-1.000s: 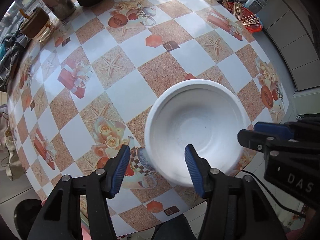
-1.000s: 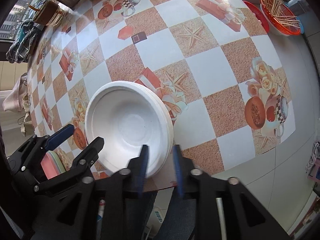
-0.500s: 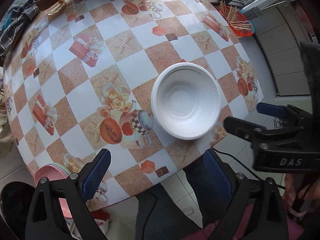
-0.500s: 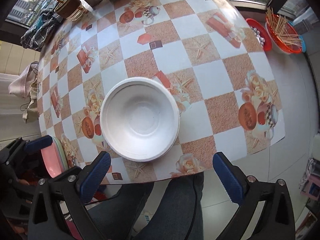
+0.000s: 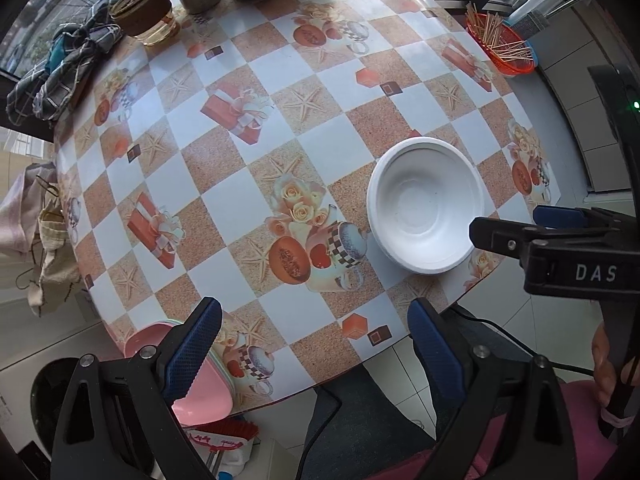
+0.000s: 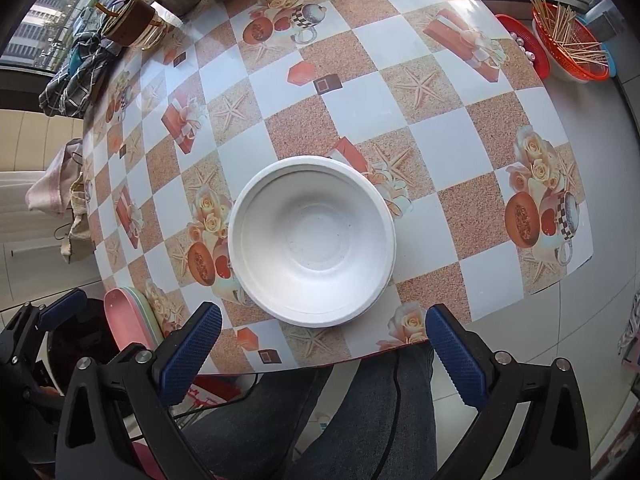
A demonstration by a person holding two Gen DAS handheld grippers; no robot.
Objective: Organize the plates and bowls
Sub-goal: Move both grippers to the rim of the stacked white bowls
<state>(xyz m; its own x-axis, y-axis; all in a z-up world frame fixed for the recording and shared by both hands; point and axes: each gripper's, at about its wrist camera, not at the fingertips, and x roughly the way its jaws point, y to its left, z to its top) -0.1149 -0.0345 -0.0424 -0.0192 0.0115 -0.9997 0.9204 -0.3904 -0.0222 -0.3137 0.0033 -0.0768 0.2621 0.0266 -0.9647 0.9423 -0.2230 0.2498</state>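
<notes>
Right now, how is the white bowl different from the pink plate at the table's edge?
The white bowl is round and deep; the pink plate looks flatter, with a straighter side. The white bowl sits fully on the table, while the pink plate sticks out past the table's edge. The pink plate has more colored ones stacked under it; the bowl shows white layers at its rim. Both are empty, and neither gripper touches them.

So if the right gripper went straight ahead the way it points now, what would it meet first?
Probably the white bowl on the table: it lies centred ahead of the open right gripper, nothing showing between, though depth is unclear.
</notes>
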